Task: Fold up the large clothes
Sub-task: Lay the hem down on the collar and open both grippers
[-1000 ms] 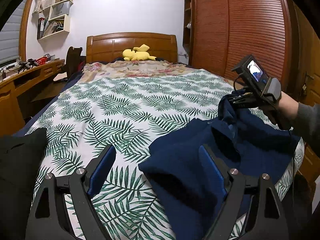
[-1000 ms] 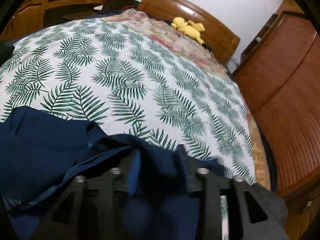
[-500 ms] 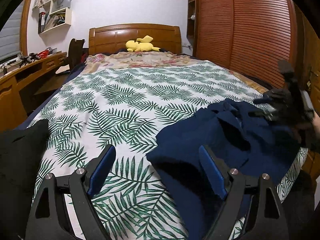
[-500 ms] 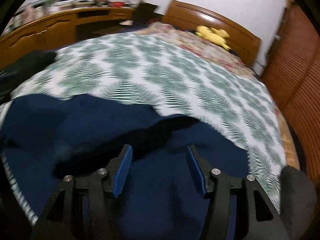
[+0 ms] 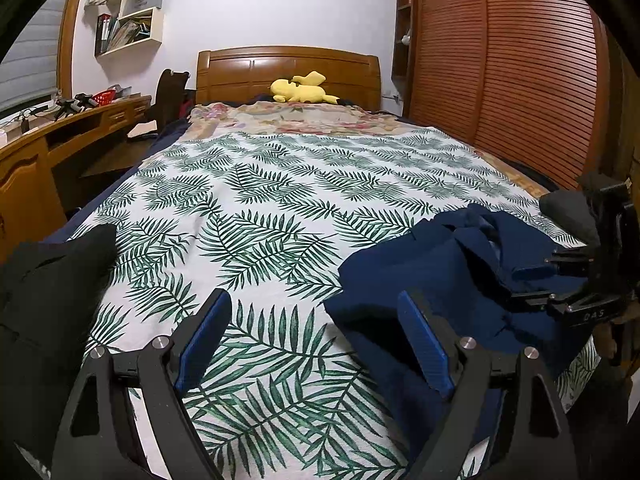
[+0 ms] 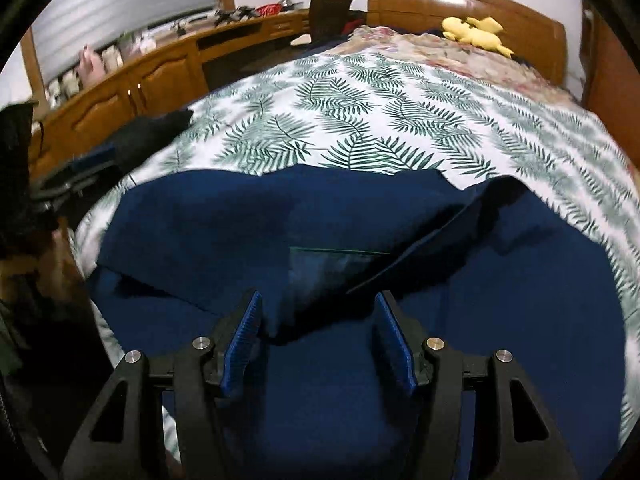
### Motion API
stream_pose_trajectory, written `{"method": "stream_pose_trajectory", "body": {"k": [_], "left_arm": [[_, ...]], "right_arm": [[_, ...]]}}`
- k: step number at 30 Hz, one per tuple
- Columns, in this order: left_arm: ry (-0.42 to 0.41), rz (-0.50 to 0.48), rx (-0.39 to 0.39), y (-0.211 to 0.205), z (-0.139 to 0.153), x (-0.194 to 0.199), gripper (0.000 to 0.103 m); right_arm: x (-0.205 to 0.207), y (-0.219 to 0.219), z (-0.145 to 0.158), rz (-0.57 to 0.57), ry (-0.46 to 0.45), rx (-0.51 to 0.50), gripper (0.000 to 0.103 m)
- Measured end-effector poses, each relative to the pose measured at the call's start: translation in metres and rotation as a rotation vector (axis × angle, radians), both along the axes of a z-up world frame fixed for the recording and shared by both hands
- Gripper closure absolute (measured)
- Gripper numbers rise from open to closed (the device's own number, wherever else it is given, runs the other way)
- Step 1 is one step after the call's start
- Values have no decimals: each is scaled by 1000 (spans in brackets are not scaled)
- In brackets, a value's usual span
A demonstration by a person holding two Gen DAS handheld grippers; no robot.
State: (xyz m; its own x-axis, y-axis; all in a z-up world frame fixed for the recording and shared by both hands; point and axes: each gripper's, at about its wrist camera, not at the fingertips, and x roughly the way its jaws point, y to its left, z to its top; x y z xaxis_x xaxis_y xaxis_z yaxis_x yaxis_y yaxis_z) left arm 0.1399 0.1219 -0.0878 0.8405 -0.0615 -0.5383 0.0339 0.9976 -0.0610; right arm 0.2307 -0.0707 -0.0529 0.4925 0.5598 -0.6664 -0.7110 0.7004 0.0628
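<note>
A crumpled navy garment [image 5: 420, 272] lies on the near right of the leaf-print bed cover [image 5: 260, 200]. My left gripper [image 5: 314, 300] is open just above the bed, its right finger [image 5: 424, 340] over the garment's near edge, nothing between the pads. My right gripper [image 6: 319, 298] hovers open over the navy garment [image 6: 360, 220], pointing down at a fold, pads clear of the cloth. In the left wrist view the right gripper [image 5: 560, 280] sits at the garment's far right side.
A black garment [image 5: 48, 288] lies at the bed's near left corner. A grey cloth [image 5: 564, 208] rests at the right edge. A yellow plush [image 5: 300, 88] sits by the headboard. The wooden desk [image 5: 60, 136] runs along the left, the wardrobe [image 5: 500, 80] along the right.
My right gripper let go of the lifted navy cloth, opened, and swung down toward the bed edge. The cloth dropped flat. The left gripper stayed put, open.
</note>
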Motion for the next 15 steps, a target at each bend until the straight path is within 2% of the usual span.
{"method": "stream_pose_trajectory", "body": {"k": [6, 8, 9, 10, 11, 13, 15], "left_arm": [[-2, 0, -3, 2, 0, -1, 18], [-5, 0, -4, 3, 0, -2, 18], [-7, 0, -5, 4, 1, -2, 18], [-8, 1, -7, 4, 1, -2, 18], [-10, 2, -8, 5, 1, -2, 18], [-13, 8, -17, 7, 3, -2, 18], [-17, 8, -32, 9, 4, -1, 18]], "right_arm": [[16, 12, -20, -46, 86, -34, 43], [23, 14, -21, -56, 108, -8, 44], [26, 16, -19, -42, 108, 6, 52], [27, 22, -16, -18, 100, 17, 77], [30, 27, -12, 7, 87, 16, 89], [41, 37, -2, 30, 62, 13, 94], [57, 44, 10, 36, 44, 38, 95]]}}
